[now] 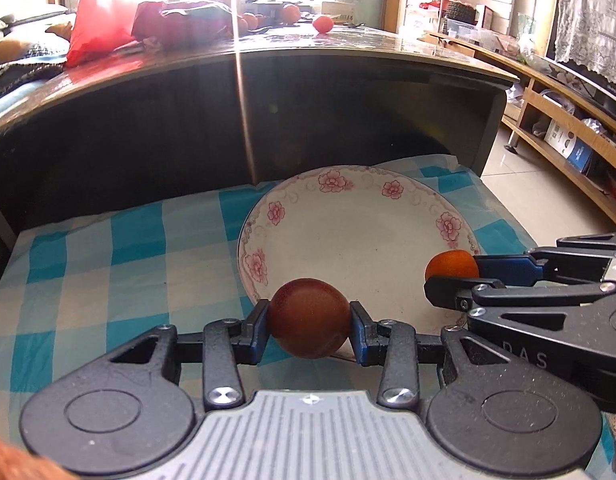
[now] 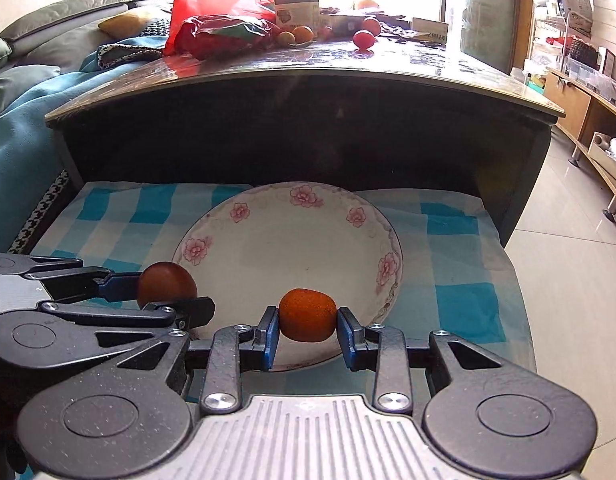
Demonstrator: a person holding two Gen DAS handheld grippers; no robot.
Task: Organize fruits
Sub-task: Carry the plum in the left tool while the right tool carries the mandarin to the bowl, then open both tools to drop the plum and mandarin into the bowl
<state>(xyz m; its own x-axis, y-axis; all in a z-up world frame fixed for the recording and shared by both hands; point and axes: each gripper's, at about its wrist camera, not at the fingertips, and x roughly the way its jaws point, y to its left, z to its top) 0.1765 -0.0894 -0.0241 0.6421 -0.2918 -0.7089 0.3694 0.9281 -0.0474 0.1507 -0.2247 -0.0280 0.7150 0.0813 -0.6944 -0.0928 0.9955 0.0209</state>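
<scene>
A white plate with pink flowers (image 1: 387,196) (image 2: 244,216) lies on a blue checked cloth (image 1: 108,248) (image 2: 459,248). My left gripper (image 1: 309,330) is shut on a dark red-brown round fruit (image 1: 309,318) over the plate's near-left rim; this gripper (image 2: 168,294) and its fruit (image 2: 166,282) also show in the right wrist view. My right gripper (image 2: 307,330) is shut on a small orange fruit (image 2: 307,315) over the plate's near rim; this gripper (image 1: 453,276) and its fruit (image 1: 451,265) also show in the left wrist view.
A dark glossy table (image 1: 347,52) (image 2: 347,68) rises behind the cloth, with red bags (image 1: 104,20) (image 2: 224,20), more fruits (image 1: 323,23) (image 2: 363,38) and a box (image 2: 296,2) on it. A sofa (image 2: 48,40) stands left, wooden shelves (image 1: 567,112) right.
</scene>
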